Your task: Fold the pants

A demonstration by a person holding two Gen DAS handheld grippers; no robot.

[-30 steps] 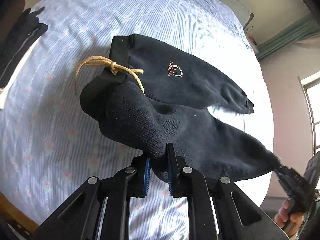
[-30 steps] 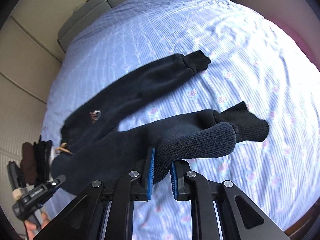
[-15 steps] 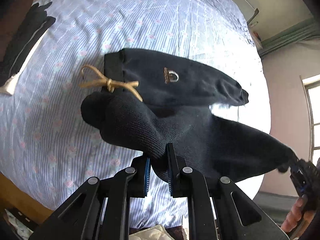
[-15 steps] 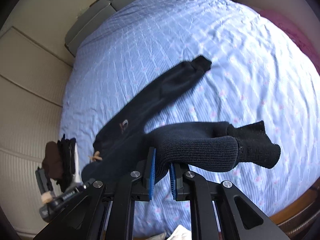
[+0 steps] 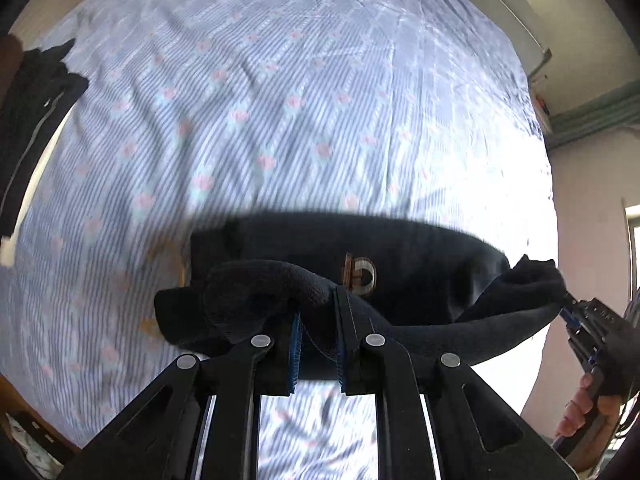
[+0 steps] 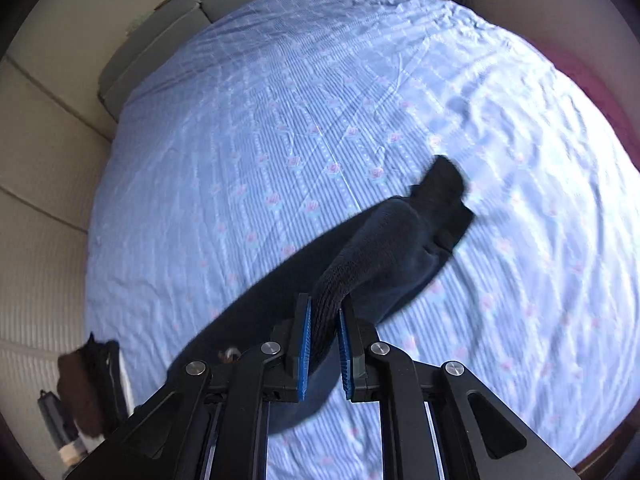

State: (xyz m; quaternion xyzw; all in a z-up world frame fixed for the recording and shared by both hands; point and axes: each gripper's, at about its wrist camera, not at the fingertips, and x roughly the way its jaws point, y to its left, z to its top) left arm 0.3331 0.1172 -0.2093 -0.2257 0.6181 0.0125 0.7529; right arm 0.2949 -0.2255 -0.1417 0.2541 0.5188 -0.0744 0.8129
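Both grippers clamped on the black pants (image 5: 420, 256): left gripper (image 5: 318, 344) pinching the waist end, right gripper (image 6: 323, 344) the cuff end, above my striped bedsheet (image 5: 280, 120).

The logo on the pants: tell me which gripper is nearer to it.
Left. The left gripper clamps the pants at the waist end, just below the logo. The right gripper grips the far leg end, well away from it.

Black left gripper (image 5: 316, 354) – blue ribbed pads (image 5: 295, 354), round silver screws (image 5: 261, 340)
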